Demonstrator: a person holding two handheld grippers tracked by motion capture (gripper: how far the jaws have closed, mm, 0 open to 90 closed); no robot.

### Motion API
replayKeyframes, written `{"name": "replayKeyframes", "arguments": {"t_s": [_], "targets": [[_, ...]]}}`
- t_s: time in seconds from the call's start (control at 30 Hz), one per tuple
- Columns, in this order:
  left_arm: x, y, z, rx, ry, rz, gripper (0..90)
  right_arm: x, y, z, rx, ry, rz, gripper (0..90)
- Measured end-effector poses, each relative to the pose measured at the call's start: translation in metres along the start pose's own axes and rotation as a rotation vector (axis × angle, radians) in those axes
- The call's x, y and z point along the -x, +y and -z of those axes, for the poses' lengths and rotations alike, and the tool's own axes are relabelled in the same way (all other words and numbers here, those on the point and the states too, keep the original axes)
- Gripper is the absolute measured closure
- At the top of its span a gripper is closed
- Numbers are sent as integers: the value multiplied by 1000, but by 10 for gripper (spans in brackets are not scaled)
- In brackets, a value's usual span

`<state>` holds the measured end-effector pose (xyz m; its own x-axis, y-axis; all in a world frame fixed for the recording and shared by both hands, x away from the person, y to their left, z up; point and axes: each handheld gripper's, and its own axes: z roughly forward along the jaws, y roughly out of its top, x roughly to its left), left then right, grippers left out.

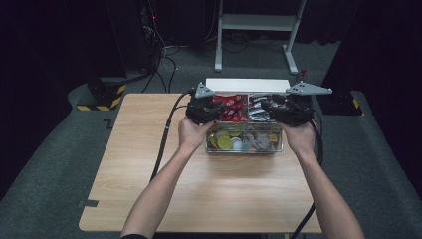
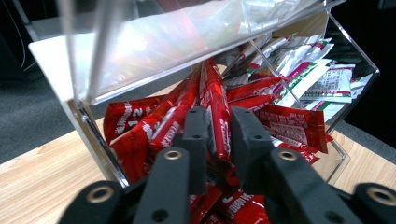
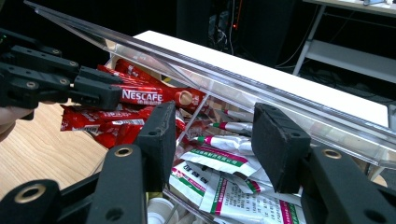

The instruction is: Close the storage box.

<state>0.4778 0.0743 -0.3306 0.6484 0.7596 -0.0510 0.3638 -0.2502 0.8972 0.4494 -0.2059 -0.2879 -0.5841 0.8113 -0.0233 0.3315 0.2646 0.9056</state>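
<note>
The left claw [image 2: 218,140] is clenched on a red coffee stick [image 2: 215,105], its two black jaws pressing the packet's long sides about midway along it. The stick lies among other red sticks [image 2: 140,126] in the rear left compartment of a clear plastic box [image 1: 244,148] on a wooden table [image 1: 144,149]. The right claw [image 3: 215,140] hangs released, jaws wide apart and holding nothing, just above the white and green packets [image 3: 219,161] in the rear right compartment. In the high view the box's near compartments hold small round tubs [image 1: 225,142], and its clear lid [image 3: 261,88] stands tilted open above the packets. The stick looks light, thin and soft, with a glossy, likely slippery wrapper that should bend rather than break. A grip across its middle seems soundest, firm enough that it does not slide free on lifting.
</note>
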Motion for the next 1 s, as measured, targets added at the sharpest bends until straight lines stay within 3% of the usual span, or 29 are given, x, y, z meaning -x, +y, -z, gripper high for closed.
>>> {"name": "replayKeyframes", "arguments": {"t_s": [0.53,1.0], "targets": [[-1,-2,17,29,-28,-43,851,-1,0,0,-4,-7,4,502],[-4,-3,34,51,-61,-32,857,-3,0,-3,-12,-9,0,501]]}}
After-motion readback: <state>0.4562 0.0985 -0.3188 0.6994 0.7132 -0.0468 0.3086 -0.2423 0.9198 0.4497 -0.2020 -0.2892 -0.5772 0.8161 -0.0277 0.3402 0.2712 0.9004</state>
